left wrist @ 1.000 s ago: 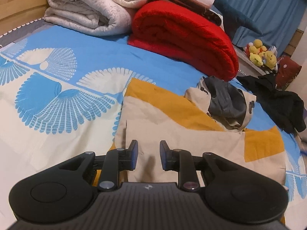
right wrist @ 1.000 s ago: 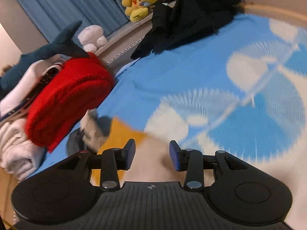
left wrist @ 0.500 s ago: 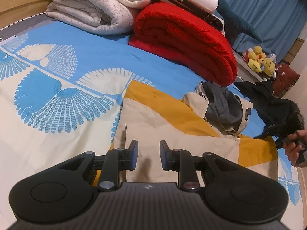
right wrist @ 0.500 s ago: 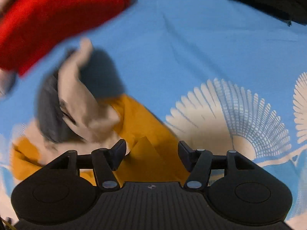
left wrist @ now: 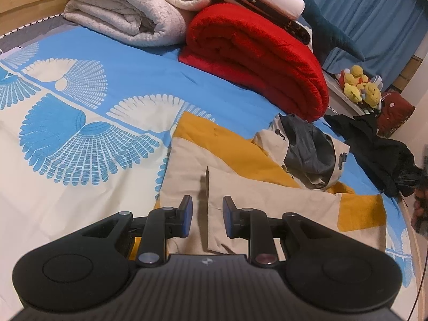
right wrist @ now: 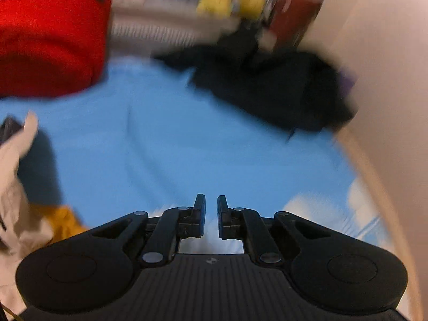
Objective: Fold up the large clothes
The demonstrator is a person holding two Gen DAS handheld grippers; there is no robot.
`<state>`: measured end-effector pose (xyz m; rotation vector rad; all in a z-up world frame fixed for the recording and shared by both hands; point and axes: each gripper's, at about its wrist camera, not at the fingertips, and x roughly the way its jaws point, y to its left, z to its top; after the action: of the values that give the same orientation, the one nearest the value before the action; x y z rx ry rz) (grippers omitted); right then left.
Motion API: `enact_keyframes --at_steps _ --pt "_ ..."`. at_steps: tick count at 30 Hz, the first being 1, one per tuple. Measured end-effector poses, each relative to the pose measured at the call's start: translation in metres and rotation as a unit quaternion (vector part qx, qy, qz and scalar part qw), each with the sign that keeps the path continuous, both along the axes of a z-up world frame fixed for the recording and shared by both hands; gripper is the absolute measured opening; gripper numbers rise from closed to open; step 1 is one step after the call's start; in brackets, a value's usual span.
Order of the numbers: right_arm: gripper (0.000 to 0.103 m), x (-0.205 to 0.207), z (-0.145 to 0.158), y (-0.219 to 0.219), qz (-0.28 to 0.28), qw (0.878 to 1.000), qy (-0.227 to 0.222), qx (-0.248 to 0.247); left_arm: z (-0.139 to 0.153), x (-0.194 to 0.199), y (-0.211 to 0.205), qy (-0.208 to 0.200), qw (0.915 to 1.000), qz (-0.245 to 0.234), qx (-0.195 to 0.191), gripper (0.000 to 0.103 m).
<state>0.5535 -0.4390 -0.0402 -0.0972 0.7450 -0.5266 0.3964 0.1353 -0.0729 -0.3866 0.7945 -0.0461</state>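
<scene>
A beige and mustard-yellow jacket [left wrist: 240,160] lies folded on the blue patterned bed sheet [left wrist: 80,123], its grey-lined hood [left wrist: 307,152] bunched at the far side. My left gripper [left wrist: 206,215] is open and empty, hovering over the jacket's near beige part. My right gripper [right wrist: 211,215] is nearly closed with a narrow gap and holds nothing; it is above bare blue sheet [right wrist: 187,139]. The jacket's edge [right wrist: 16,187] shows at the left of the blurred right wrist view.
A rolled red blanket [left wrist: 256,56] and a folded white blanket [left wrist: 133,10] lie at the bed's far side. A black garment [left wrist: 379,152] lies at the right edge, also in the right wrist view [right wrist: 281,91]. Yellow plush toys [left wrist: 358,85] sit beyond. A wall [right wrist: 388,80] is at right.
The right gripper swung away from the jacket toward the black garment and narrowed its jaws from wide open. The left gripper stayed over the jacket, drifting slightly.
</scene>
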Motion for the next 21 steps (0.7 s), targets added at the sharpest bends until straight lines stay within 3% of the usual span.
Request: enact_keyframes --at_steps 2,4,6,8,10,12,15,18,21 --pt "0.015 -0.029 0.006 -0.003 0.038 0.995 -0.046 0.080 0.000 0.000 0.002 0.001 1.0000 0.002 0.000 0.026" --pt "0.023 -0.060 -0.001 -0.006 0.078 0.980 -0.071 0.171 0.000 0.000 0.003 0.002 1.0000 0.005 -0.001 0.026" --pt "0.030 -0.081 -0.022 -0.004 0.120 0.962 -0.069 0.236 0.000 0.000 0.003 0.001 1.0000 0.005 0.000 0.026" --pt "0.032 -0.084 -0.056 -0.005 0.122 0.963 -0.029 0.237 0.000 0.000 0.003 0.000 1.0000 0.002 0.001 0.026" --pt "0.031 -0.073 -0.097 -0.016 0.075 0.975 0.022 0.207 0.000 -0.001 0.000 0.000 1.0000 -0.003 0.005 0.026" --pt "0.031 -0.068 -0.122 -0.034 0.014 0.980 0.044 0.193 0.000 -0.001 -0.002 0.000 1.0000 -0.006 0.006 0.026" --pt "0.031 -0.085 -0.116 -0.039 -0.020 0.975 -0.001 0.220 -0.002 0.001 -0.004 0.003 0.9999 -0.010 0.004 0.026" --pt "0.033 -0.126 -0.087 -0.017 0.027 0.966 -0.068 0.248 -0.005 0.001 -0.007 0.006 0.9999 -0.014 0.004 0.026" --pt "0.049 -0.168 -0.075 0.003 0.063 0.961 -0.100 0.250 -0.006 0.000 -0.012 0.008 0.9997 -0.022 0.005 0.026"
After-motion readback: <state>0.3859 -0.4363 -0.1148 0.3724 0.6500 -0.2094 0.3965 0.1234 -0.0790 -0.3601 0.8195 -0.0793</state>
